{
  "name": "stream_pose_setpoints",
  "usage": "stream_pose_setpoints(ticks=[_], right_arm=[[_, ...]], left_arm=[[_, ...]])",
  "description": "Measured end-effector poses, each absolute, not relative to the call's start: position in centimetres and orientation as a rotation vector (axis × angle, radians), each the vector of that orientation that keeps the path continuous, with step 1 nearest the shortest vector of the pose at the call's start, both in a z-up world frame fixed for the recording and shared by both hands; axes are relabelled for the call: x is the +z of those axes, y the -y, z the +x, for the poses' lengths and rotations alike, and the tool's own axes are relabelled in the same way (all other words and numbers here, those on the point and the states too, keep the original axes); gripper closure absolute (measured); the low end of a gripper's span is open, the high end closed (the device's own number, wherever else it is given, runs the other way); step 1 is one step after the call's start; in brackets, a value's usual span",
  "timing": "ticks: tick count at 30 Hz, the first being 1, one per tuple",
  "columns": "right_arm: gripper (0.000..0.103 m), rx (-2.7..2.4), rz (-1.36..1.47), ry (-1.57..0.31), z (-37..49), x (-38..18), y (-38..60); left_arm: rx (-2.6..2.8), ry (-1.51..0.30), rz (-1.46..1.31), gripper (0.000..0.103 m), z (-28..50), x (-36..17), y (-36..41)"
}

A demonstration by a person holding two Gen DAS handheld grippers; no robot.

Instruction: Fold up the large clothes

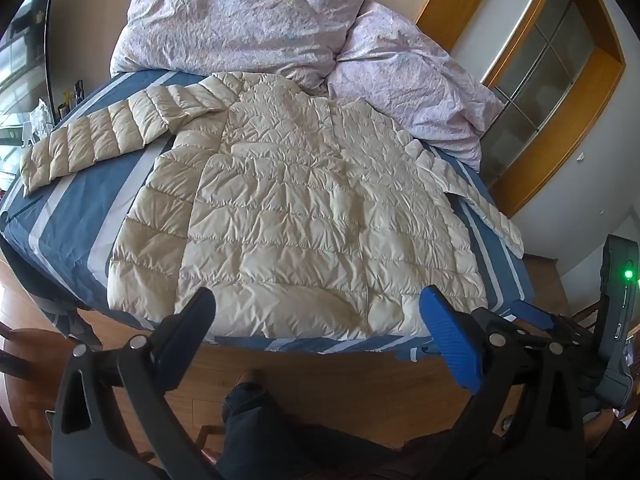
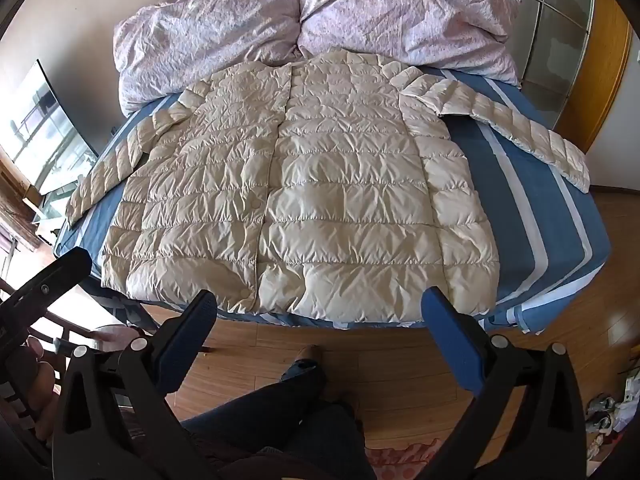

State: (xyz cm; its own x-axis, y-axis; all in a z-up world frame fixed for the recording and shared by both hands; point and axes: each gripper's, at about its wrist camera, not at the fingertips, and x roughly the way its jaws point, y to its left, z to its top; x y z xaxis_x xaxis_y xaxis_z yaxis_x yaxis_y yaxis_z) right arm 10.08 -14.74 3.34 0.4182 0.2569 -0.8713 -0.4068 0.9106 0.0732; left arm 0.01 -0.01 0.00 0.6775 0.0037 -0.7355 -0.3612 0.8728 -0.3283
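A cream quilted down jacket (image 1: pixel 304 216) lies flat and spread out on the blue striped bed (image 1: pixel 68 228), front up, hem toward me, both sleeves stretched out to the sides. It also shows in the right wrist view (image 2: pixel 320 208). My left gripper (image 1: pixel 316 308) is open and empty, hovering just short of the hem at the bed's near edge. My right gripper (image 2: pixel 320 308) is open and empty too, near the hem. The right gripper also shows in the left wrist view (image 1: pixel 532 316), to the right.
A crumpled lilac duvet (image 2: pixel 312 20) is piled at the head of the bed. Wooden floor (image 2: pixel 400 368) lies between me and the bed (image 2: pixel 520 200). My legs (image 2: pixel 280 408) are below. A wooden-framed door (image 1: pixel 560 72) stands to the right, a chair (image 2: pixel 32 368) to the left.
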Motion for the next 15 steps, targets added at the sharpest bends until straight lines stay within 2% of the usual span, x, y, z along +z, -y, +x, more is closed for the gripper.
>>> stream_pose_setpoints(ticks=[15], right_arm=[[0.001,0.423,-0.154,-1.064,10.15,3.32,14.65]], left_arm=[[0.211,-0.805,-0.484,0.002,0.01,0.0,0.0]])
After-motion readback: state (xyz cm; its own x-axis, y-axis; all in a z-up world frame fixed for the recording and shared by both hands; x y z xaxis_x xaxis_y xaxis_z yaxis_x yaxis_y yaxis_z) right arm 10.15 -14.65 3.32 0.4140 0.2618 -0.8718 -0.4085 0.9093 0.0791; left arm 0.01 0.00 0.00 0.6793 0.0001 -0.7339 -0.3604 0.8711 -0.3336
